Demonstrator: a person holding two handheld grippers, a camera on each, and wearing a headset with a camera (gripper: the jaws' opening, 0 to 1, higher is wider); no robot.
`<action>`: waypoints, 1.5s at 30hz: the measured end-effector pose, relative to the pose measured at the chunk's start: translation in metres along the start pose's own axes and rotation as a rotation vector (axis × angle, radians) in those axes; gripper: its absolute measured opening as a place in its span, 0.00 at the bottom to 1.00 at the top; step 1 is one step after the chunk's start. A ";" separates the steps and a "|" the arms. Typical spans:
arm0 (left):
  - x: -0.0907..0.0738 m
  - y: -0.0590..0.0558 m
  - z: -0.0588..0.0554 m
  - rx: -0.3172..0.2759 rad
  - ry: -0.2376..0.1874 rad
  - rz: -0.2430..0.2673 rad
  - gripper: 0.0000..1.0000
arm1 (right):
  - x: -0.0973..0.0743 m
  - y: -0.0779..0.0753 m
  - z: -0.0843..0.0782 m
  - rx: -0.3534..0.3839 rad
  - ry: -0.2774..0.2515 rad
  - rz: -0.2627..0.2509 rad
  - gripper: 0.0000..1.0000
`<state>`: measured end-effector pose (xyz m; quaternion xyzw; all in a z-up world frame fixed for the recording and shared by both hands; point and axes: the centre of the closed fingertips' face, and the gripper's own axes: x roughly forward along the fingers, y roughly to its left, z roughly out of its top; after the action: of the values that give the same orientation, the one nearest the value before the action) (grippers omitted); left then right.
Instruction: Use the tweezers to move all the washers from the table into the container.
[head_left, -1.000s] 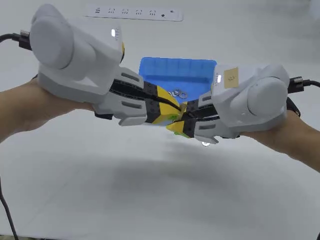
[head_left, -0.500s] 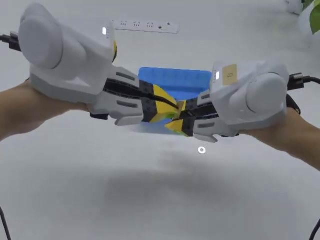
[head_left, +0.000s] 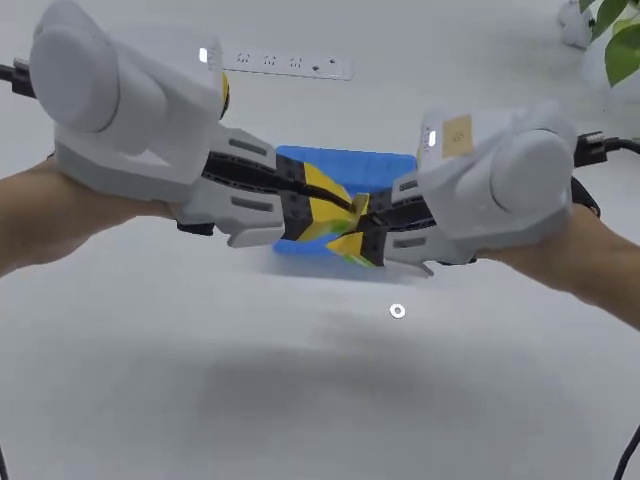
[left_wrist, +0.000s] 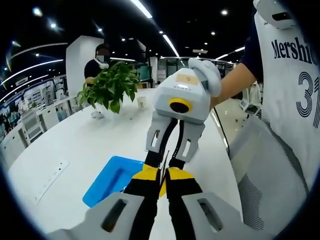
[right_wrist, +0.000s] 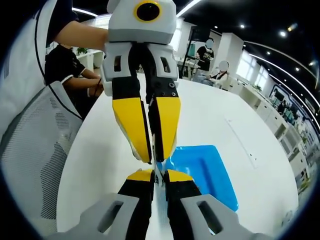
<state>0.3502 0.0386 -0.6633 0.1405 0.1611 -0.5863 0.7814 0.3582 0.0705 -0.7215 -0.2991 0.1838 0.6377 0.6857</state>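
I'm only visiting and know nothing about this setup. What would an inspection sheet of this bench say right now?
Surface: white table, smooth.
Job's things: blue container behind the grippers; one washer on the table, outside the container; thin tweezers between the meeting jaw tips.
Clutter: power strip at the far side.
Grippers: left hand-held gripper and right hand-held gripper tip to tip, both apparently shut on the tweezers.
Cables: a cable leaves the rear of the right gripper; another leaves the left.
Surroundings: potted plant, mesh chair, open office with people behind.
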 end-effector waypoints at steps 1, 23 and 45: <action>0.000 0.000 0.001 0.003 -0.001 0.000 0.09 | 0.000 -0.001 0.001 0.000 -0.002 -0.001 0.09; 0.010 -0.001 0.007 0.047 0.011 -0.021 0.08 | -0.001 -0.004 0.000 -0.001 0.003 0.002 0.09; 0.019 -0.003 0.019 0.072 -0.019 -0.030 0.12 | 0.001 -0.004 0.000 0.001 0.010 0.006 0.09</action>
<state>0.3542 0.0134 -0.6545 0.1605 0.1346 -0.6047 0.7684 0.3624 0.0712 -0.7215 -0.3014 0.1884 0.6381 0.6830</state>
